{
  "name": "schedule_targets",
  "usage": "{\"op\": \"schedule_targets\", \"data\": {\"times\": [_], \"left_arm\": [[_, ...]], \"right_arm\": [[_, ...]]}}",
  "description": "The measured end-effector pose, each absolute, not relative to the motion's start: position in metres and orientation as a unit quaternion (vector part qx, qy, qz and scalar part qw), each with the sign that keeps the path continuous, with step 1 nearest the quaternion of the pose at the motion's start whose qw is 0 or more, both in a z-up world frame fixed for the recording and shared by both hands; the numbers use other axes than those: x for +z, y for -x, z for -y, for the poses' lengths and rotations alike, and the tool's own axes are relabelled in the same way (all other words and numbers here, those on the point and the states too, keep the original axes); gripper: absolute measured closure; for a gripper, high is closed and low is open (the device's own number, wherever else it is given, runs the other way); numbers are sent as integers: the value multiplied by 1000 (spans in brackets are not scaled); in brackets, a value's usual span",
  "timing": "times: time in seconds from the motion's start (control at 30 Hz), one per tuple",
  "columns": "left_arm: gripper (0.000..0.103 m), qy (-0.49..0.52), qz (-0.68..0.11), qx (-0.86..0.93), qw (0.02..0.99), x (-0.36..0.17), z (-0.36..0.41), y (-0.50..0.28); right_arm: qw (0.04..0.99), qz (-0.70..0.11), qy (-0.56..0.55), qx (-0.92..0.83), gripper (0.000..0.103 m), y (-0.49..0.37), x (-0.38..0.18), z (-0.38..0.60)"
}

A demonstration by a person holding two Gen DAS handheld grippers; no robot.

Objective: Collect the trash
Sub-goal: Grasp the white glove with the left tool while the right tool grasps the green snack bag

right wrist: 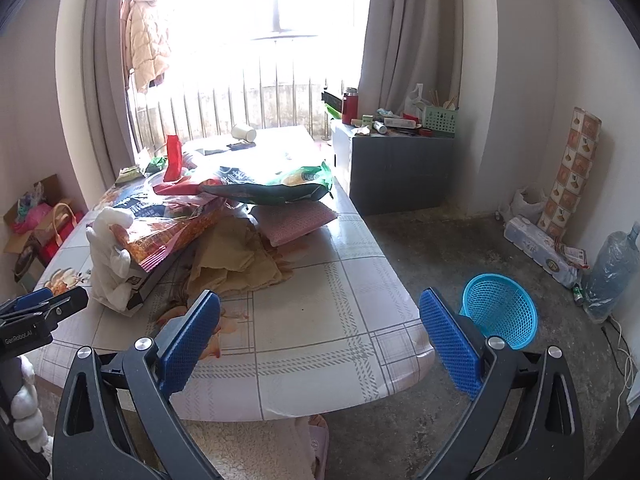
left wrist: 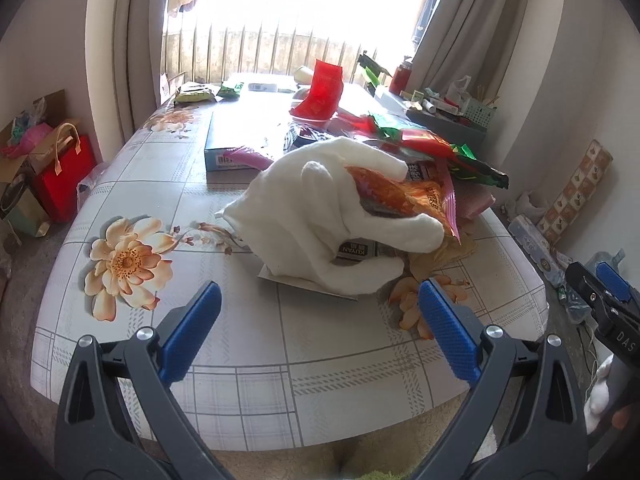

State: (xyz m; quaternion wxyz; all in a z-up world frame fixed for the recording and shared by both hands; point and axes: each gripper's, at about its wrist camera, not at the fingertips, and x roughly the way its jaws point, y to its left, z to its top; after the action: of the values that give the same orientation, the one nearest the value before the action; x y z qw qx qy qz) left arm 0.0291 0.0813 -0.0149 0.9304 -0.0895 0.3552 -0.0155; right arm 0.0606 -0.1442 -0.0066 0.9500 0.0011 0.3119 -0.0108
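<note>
With both the left tool (left wrist: 320, 312) and the right tool (right wrist: 320, 320) spread wide and empty, the orange crinkly snack wrapper (left wrist: 404, 196) could slip from the white-gloved hand (left wrist: 328, 216) and slide off the near edge of the floral-clothed table (left wrist: 280, 360), missing the blue plastic mesh basket (right wrist: 500, 308).

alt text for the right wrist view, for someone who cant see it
The open right gripper hovers over the near edge of a floral-cloth table. A white-gloved hand at left holds an orange snack wrapper amid piled wrappers, and a blue mesh basket stands on the floor at right.
</note>
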Motion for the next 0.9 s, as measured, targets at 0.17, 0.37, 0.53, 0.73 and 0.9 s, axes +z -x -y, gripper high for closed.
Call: {"op": "schedule_targets", "data": {"times": [0.17,0.37,0.53,0.73,0.9], "left_arm": [[9,16,-332,-21,943,-14,-77,-46],[9,-19,-354,-22,935,-28,-83,-90],[31,5,-384,-48,922,-43,-90,-115],[56,51,-396,-89,913,-50,-99,-119],[72,60,-392,-104,912,-49,-105,-110]], "right_arm": [[942,-335,-6,26,6,-84,-16,129],[939,-343,-12,41,6,-100,-17,124],[937,-347,-20,37,6,-104,-18,130],[930,-364,-31,26,6,-107,-28,140],[928,-368,-49,32,6,-112,-27,144]]}}
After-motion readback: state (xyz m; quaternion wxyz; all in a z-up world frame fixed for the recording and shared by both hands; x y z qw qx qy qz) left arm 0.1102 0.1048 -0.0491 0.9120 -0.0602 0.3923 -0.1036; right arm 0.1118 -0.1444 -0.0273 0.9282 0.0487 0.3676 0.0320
